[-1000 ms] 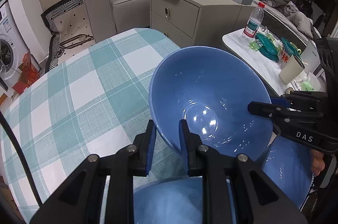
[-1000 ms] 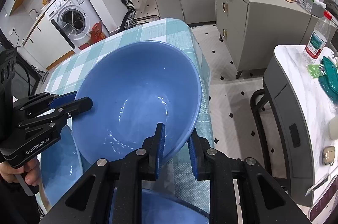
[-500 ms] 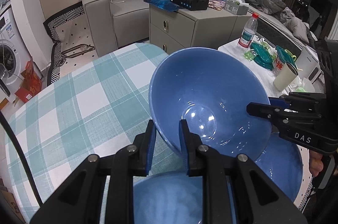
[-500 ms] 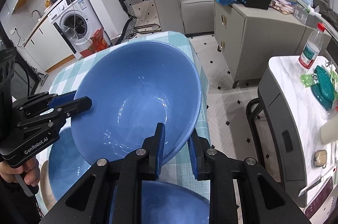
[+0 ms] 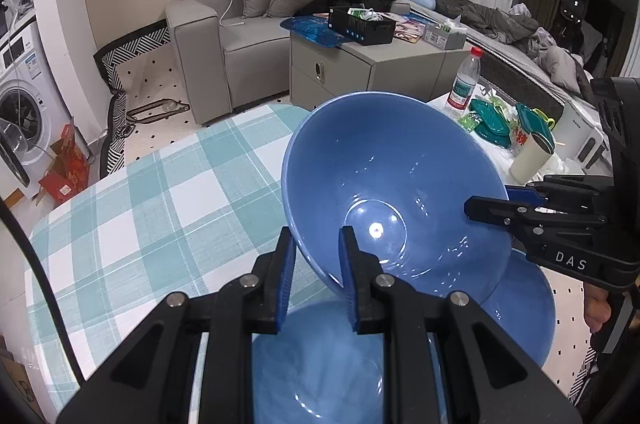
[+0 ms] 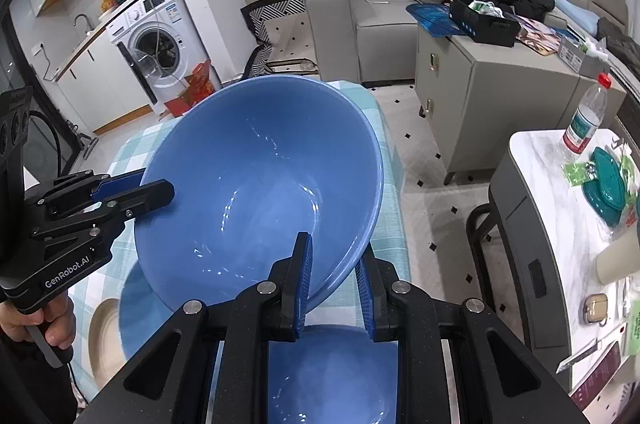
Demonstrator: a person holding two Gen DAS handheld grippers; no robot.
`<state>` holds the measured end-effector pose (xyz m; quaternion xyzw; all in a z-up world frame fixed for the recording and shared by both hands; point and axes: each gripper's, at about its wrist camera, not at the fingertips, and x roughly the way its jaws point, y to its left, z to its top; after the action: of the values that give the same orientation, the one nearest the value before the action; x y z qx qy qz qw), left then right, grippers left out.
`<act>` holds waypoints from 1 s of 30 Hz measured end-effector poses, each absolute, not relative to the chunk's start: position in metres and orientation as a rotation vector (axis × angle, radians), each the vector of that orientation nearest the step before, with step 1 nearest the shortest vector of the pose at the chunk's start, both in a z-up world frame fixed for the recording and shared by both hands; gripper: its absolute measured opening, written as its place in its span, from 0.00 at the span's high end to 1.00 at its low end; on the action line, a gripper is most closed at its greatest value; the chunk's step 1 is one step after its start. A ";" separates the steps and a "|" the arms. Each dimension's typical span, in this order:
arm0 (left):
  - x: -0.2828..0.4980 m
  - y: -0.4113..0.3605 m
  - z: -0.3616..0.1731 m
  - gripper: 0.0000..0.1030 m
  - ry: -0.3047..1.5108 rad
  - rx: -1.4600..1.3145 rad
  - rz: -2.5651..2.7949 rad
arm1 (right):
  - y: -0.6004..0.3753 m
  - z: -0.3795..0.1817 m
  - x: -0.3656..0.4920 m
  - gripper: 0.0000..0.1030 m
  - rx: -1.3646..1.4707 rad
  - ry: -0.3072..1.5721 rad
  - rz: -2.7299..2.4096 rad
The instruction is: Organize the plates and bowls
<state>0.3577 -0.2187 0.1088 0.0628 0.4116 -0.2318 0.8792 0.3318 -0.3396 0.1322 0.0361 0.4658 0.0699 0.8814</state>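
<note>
While both grippers clamp opposite sides of its rim, the large blue bowl [image 5: 384,192] hangs tilted in the air above the checked worktop [image 5: 132,208]. The left gripper [image 5: 314,264] has its fingers [image 5: 285,272] closed tight on the bowl's near edge, one pad inside the wall and one outside. The right gripper [image 6: 334,276] grips the rim the same way on the other side (its blue pads show on either side of the bowl's wall). Each gripper also appears in the other's view, coming in from the side with its tips pinched on the rim.

Under the held bowl, a second blue bowl [image 5: 524,308] sits on the worktop, mostly covered by the one above it. A third blue bowl [image 5: 320,356] lies closer still, directly beneath the gripper bodies. Just beside the second bowl, toward the person's hand [image 6: 52,320], a cream-coloured dish [image 6: 102,340] peeks out, only partly seen.
</note>
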 end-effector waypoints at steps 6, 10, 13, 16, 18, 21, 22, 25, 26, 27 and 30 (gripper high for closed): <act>0.346 -0.206 0.117 0.81 0.841 0.131 -0.470 | -0.327 0.144 0.323 0.79 0.058 0.952 0.170; 0.340 -0.198 0.121 0.81 0.834 0.129 -0.462 | -0.317 0.149 0.318 0.79 0.049 0.951 0.184; 0.336 -0.194 0.123 0.81 0.830 0.129 -0.456 | -0.312 0.152 0.316 0.79 0.044 0.950 0.192; 0.333 -0.189 0.125 0.81 0.827 0.125 -0.452 | -0.308 0.153 0.314 0.79 0.038 0.951 0.201; 0.330 -0.187 0.126 0.81 0.826 0.125 -0.449 | -0.305 0.154 0.312 0.79 0.033 0.948 0.205; 0.327 -0.183 0.127 0.81 0.825 0.123 -0.447 | -0.302 0.155 0.310 0.79 0.028 0.948 0.213; 0.325 -0.181 0.128 0.81 0.825 0.121 -0.447 | -0.301 0.155 0.309 0.79 0.027 0.948 0.216; 0.322 -0.177 0.128 0.81 0.825 0.116 -0.443 | -0.299 0.155 0.307 0.79 0.022 0.948 0.225; 0.321 -0.175 0.127 0.81 0.826 0.114 -0.442 | -0.297 0.155 0.306 0.79 0.018 0.947 0.228; 0.319 -0.174 0.128 0.81 0.825 0.112 -0.441 | -0.297 0.155 0.306 0.79 0.016 0.948 0.230; 0.315 -0.170 0.128 0.81 0.824 0.109 -0.438 | -0.293 0.155 0.303 0.79 0.013 0.947 0.238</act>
<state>0.3146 -0.1699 0.1280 0.0526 0.3972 -0.2109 0.8916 0.3029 -0.2930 0.1550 0.0062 0.4550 0.1143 0.8831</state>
